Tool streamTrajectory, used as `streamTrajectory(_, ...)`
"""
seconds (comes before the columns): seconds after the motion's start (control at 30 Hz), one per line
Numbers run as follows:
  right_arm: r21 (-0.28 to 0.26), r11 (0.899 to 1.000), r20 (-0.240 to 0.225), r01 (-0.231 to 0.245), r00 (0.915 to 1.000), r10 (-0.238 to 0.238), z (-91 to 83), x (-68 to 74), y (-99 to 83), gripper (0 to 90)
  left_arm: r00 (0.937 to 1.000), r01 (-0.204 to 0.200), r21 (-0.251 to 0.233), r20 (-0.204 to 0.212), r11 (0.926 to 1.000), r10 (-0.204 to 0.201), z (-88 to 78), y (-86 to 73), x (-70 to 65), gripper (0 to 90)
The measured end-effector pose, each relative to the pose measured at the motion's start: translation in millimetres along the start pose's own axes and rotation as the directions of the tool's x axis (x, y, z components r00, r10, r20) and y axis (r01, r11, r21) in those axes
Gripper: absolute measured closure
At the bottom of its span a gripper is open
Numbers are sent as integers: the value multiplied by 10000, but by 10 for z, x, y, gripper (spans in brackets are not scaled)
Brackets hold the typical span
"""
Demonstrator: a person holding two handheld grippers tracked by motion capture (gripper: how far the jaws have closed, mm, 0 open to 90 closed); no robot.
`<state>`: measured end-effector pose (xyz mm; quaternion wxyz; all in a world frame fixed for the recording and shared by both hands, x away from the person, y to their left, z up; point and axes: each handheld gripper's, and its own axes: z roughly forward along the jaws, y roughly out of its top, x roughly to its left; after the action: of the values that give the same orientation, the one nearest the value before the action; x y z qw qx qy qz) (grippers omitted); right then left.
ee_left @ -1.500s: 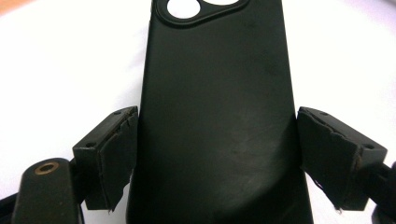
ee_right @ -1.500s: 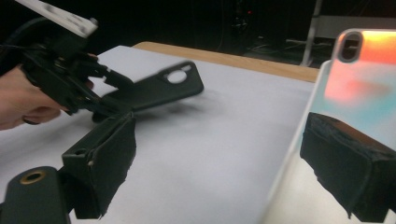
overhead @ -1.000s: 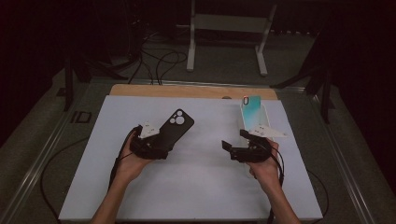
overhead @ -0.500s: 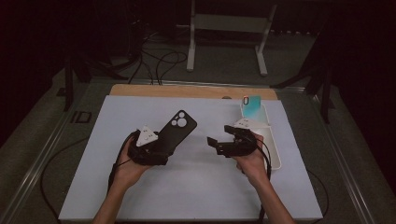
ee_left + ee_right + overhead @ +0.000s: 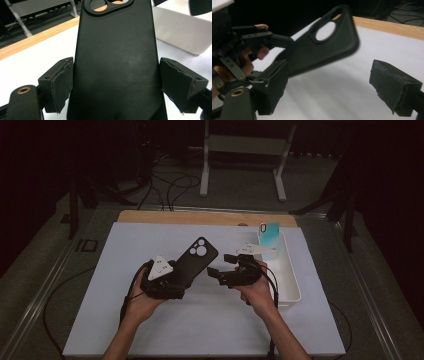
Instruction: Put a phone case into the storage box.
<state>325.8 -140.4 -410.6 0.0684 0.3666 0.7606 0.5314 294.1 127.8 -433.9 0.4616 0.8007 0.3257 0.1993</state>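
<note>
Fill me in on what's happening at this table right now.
A person works with a handheld gripper in each hand over a white table. The left gripper is clamped on the sides of a black phone case, holding it up off the table. The right gripper has open, empty jaws aimed at the case, close beside it. Behind the right hand, a white tray holds a teal phone propped at its far end.

Dim room w/ dark floor (image 5: 60, 250), loose cables (image 5: 170, 185), white metal stand (image 5: 245, 150) beyond the table's wood edge (image 5: 200, 217).
</note>
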Motion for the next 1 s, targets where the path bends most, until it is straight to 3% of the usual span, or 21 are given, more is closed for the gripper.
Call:
streamTrajectory(0.33, 103, 9985, -390, -538, 9978, 542, 98, 17, 76, 329, 9994, -134, -309, 329, 9994, 144, 10, 24, -85, 154)
streamTrajectory(0.5, 168, 9966, -890, -809, 9926, 821, 156, 37, 81, 437, 9985, -428, -333, 323, 9985, 439, 47, 51, -180, 153)
streamTrajectory(0.8, 312, 9986, -1353, -437, 9897, 476, 216, 153, 118, 773, 9969, -784, 4, 17, 9969, 784, 136, 28, -282, 156)
streamTrajectory(0.83, 305, 9988, -1415, -380, 9891, 419, 213, 168, 120, 782, 9960, -747, -128, -496, 9971, 740, 115, 20, -259, 492)
streamTrajectory(0.87, 294, 9993, -1327, -251, 9907, 287, 202, 178, 122, 790, 9994, -336, -318, 90, 9989, 339, 106, 19, -211, 548)
streamTrajectory(0.9, 334, 9994, -918, 43, 9958, -12, 199, 201, 120, 848, 9992, -381, -349, 127, 9987, 386, 102, 21, -209, 429)
streamTrajectory(0.93, 352, 9994, -1107, -47, 9938, 86, 194, 192, 115, 856, 9987, -504, -163, -80, 9986, 503, 107, 31, -230, 230)
streamTrajectory(0.97, 345, 9992, -1358, -192, 9904, 237, 191, 186, 111, 858, 9979, -632, 36, -161, 9980, 632, 100, 39, -243, 153)
streamTrajectory(1.0, 361, 9993, -1072, -2, 9942, 40, 186, 202, 111, 859, 9983, -579, 24, 64, 9983, 579, 95, 41, -244, 200)
